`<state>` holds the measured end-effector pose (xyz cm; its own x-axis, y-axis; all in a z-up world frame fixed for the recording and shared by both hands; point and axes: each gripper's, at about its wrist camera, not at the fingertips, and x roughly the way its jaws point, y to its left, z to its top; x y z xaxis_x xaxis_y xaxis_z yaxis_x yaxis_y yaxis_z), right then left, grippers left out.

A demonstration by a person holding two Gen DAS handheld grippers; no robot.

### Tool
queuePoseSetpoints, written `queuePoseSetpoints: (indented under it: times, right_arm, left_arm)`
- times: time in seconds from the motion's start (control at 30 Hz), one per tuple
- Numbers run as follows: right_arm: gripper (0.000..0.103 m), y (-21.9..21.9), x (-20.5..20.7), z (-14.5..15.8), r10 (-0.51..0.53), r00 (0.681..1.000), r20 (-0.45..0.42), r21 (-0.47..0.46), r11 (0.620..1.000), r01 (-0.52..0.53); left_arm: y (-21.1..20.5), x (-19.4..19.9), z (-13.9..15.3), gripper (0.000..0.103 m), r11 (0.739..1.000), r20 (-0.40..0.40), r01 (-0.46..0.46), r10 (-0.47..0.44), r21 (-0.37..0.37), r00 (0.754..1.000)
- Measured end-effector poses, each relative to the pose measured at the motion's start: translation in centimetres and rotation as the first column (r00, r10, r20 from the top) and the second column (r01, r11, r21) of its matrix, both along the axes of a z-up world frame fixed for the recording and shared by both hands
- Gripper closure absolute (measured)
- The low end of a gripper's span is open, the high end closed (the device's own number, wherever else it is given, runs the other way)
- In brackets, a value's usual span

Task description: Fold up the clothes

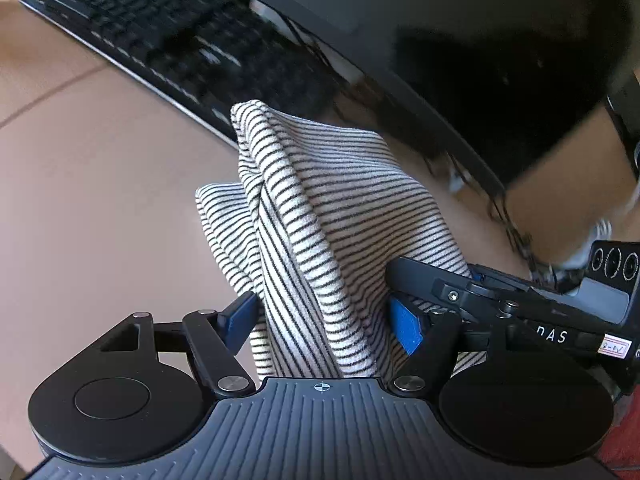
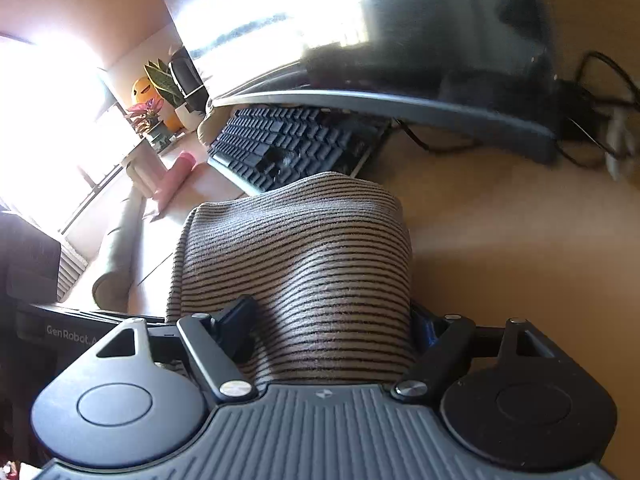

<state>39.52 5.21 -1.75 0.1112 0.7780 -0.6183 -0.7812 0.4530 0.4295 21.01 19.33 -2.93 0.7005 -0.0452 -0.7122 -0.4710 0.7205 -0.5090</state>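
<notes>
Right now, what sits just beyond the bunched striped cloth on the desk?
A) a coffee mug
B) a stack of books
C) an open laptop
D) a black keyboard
D: in both wrist views the black keyboard lies on the desk right behind the striped cloth, under the edge of the monitor.

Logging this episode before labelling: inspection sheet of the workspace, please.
Surface: tan desk, bare in front of the keyboard.
Job's things: striped garment, bunched and folded, lying between both grippers' fingers.
Clutter: black keyboard, curved monitor, pink bottle.
Grippers: left gripper and right gripper each have cloth between the fingers; whether the pads press on it cannot be told.
Cables: dark cables behind the monitor.
Surroundings: bright window, potted plants, yellow smiley toy.
</notes>
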Motion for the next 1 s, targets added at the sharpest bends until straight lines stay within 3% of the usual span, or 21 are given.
queuePoseSetpoints:
  times: [0.1, 0.2, 0.37, 0.43, 0.5, 0.6, 0.7, 0.77, 0.87, 1.0]
  right_arm:
    - [0.022, 0.9, 0.5, -0.1, 0.007, 1.0, 0.03, -0.022, 1.0, -0.006]
    - [0.017, 0.6, -0.5, 0.4, 0.022, 0.993, 0.12, -0.057, 0.998, -0.016]
    - [0.016, -1.3, -4.4, 2.0, -0.001, 0.96, 0.279, -0.122, 0.992, 0.036]
    - [0.017, -2.2, -6.8, 2.9, -0.01, 0.951, 0.309, -0.111, 0.993, 0.046]
    - [0.031, -2.6, -9.8, 3.7, 0.022, 0.947, 0.319, -0.108, 0.994, 0.013]
    - [0.039, -1.7, -12.2, 2.9, 0.116, 0.972, 0.206, -0.137, 0.987, -0.089]
    - [0.039, -0.7, -13.3, 2.4, 0.14, 0.971, 0.192, -0.188, 0.977, -0.104]
    - [0.039, -1.2, -12.7, 3.3, 0.097, 0.983, 0.156, -0.162, 0.984, -0.071]
    - [0.032, -3.1, -9.9, 4.3, -0.055, 0.998, -0.013, -0.096, 0.994, 0.053]
    - [0.029, -4.8, -7.4, 3.3, -0.206, 0.952, -0.228, -0.068, 0.978, 0.196]
  left_arm:
    - [1.5, 0.1, 0.5, 0.027, 1.0, 0.003, -0.021, 0.021, 0.01, 1.0]
    - [2.1, -0.8, 3.0, 0.026, 0.996, 0.017, -0.032, 0.03, 0.089, 0.999]
    - [2.5, -0.9, 7.6, 0.024, 0.986, 0.191, 0.0, -0.033, 0.169, 0.981]
    - [2.6, 0.6, 7.2, 0.024, 0.984, 0.205, 0.053, -0.088, 0.172, 0.975]
    - [2.7, 2.2, 6.4, 0.024, 0.979, 0.2, 0.111, -0.145, 0.169, 0.969]
    - [3.0, 3.9, 4.1, 0.025, 0.971, 0.126, 0.161, -0.184, 0.178, 0.975]
    - [3.4, 4.7, 2.8, 0.024, 0.963, 0.092, 0.19, -0.21, 0.193, 0.973]
    - [3.9, 4.8, 2.9, 0.024, 0.964, 0.099, 0.204, -0.223, 0.171, 0.97]
    - [5.1, 4.4, 2.5, 0.024, 0.971, 0.115, 0.206, -0.221, 0.123, 0.969]
    - [5.6, 3.8, 2.3, 0.024, 0.972, 0.137, 0.213, -0.225, 0.094, 0.965]
